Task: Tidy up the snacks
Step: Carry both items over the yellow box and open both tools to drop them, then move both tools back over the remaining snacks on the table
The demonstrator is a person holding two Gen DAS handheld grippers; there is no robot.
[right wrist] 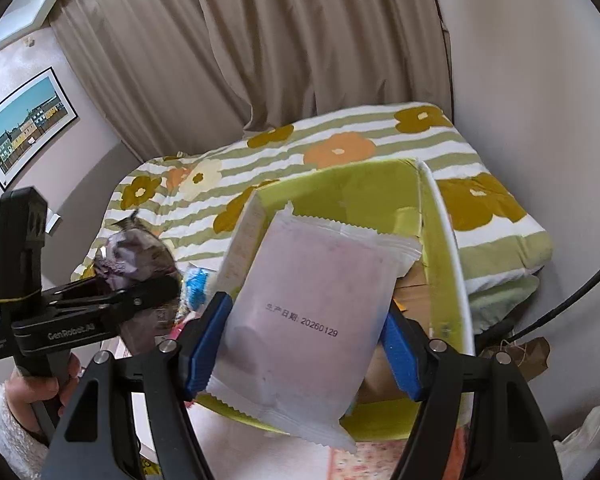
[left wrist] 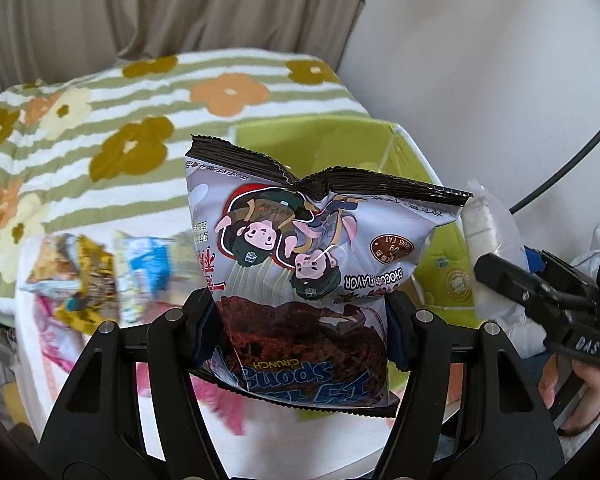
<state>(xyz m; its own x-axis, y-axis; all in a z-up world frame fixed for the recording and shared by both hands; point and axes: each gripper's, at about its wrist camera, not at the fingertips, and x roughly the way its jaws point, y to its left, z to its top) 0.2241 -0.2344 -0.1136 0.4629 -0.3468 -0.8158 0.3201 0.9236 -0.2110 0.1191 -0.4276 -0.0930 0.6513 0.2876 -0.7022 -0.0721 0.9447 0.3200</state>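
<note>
The left tool (left wrist: 300,312) grips the chocolate snack bag (left wrist: 312,264). The right tool (right wrist: 304,344) grips a white packet (right wrist: 308,320). The green box (right wrist: 356,188) sits at twelve o'clock, nearer the right tool.

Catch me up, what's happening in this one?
A person is sorting snacks with tongs in each hand. The left tongs are shut on a choco-flavor snack bag; the right tongs are shut on a white frosted packet. Both are held above the open green box, with more snacks lying on the white table.
</note>
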